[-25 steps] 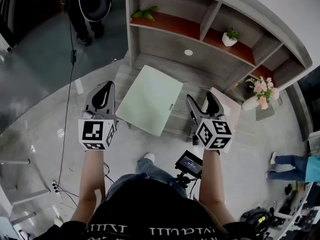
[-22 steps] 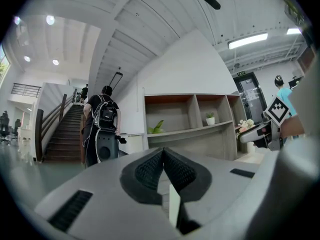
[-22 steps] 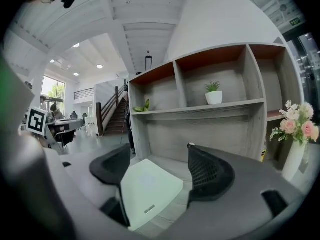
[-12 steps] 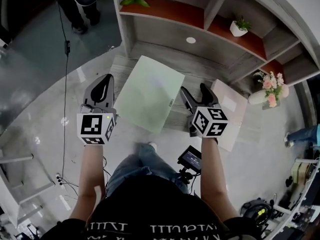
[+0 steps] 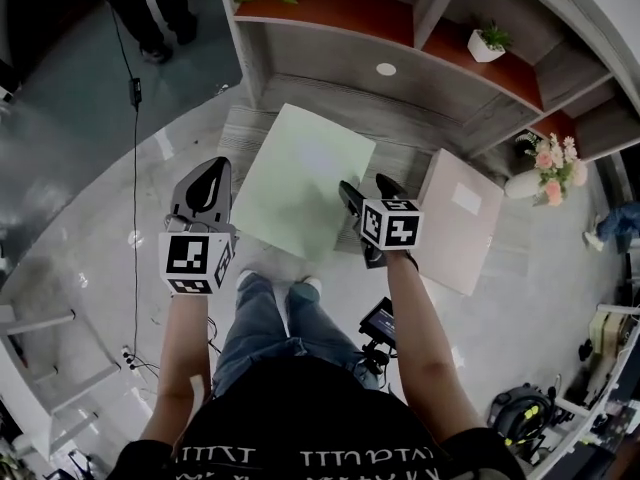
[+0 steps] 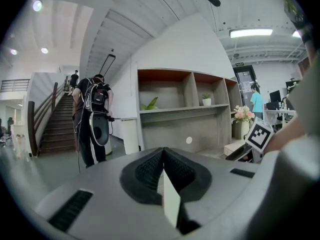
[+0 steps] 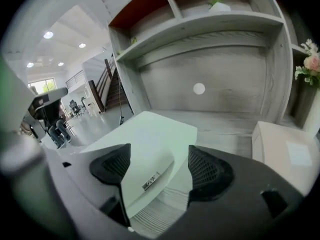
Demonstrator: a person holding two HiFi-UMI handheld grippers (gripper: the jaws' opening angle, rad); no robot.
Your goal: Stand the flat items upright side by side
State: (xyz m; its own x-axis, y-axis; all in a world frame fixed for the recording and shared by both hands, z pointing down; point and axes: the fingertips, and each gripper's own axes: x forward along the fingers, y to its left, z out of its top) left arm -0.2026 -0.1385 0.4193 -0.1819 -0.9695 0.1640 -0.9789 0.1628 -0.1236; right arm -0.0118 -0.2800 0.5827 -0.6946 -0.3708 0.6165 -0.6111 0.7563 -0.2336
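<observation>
The pale green board [image 5: 300, 168] [image 7: 145, 139] lies flat on the bottom ledge of the grey wooden shelf unit [image 5: 340, 68] [image 7: 220, 59]. Its near end sticks out past the ledge's front edge, over the floor. The pink board [image 5: 462, 223] [image 7: 290, 154] also lies flat in front of the shelf unit, further toward its right end, close to the green board but apart from it. A vase of pink flowers [image 5: 545, 168] stands by that right end.

The right tongs [image 5: 364, 190] [image 7: 157, 151] are held in front of the shelf unit, at the green board's near right edge. Their jaws stand well apart, and that edge with its small label shows between them. I cannot tell whether either jaw touches the board.

The left tongs [image 5: 210, 180] [image 6: 163, 156] are in front of the shelf unit's left end, over the floor and beside the green board without touching it. Their jaws are pressed together with nothing between them.
</observation>
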